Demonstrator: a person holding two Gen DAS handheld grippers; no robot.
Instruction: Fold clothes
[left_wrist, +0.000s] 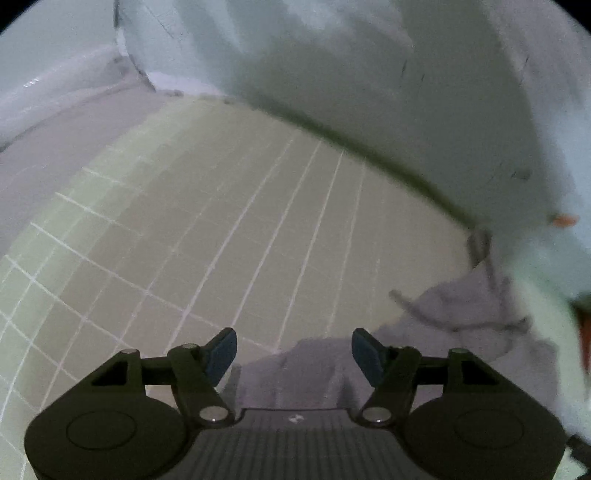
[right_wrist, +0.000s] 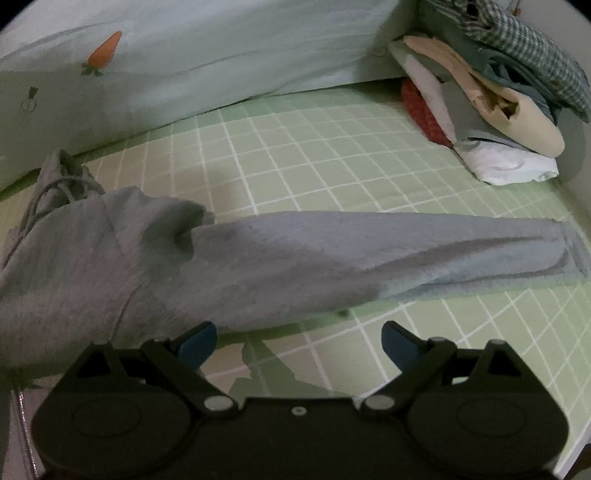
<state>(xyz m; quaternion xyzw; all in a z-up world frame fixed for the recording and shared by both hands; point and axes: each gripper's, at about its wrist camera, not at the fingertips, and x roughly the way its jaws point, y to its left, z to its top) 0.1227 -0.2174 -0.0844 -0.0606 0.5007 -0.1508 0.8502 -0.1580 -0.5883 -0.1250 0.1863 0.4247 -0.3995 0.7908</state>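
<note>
A grey hooded sweatshirt (right_wrist: 258, 266) lies on the green checked bed sheet (right_wrist: 332, 155). Its sleeve (right_wrist: 443, 243) stretches out to the right, and its hood with drawstrings (right_wrist: 62, 184) lies at the left. My right gripper (right_wrist: 299, 341) is open and empty, just in front of the sleeve's near edge. In the left wrist view the same sweatshirt (left_wrist: 461, 314) lies at the lower right, partly under my left gripper (left_wrist: 294, 350), which is open and empty above the sheet (left_wrist: 221, 221).
A pale green pillow with a carrot print (right_wrist: 184, 62) lies along the far edge of the bed. A pile of folded clothes (right_wrist: 498, 103) sits at the far right corner. A pale wall (left_wrist: 55, 37) borders the bed at the left.
</note>
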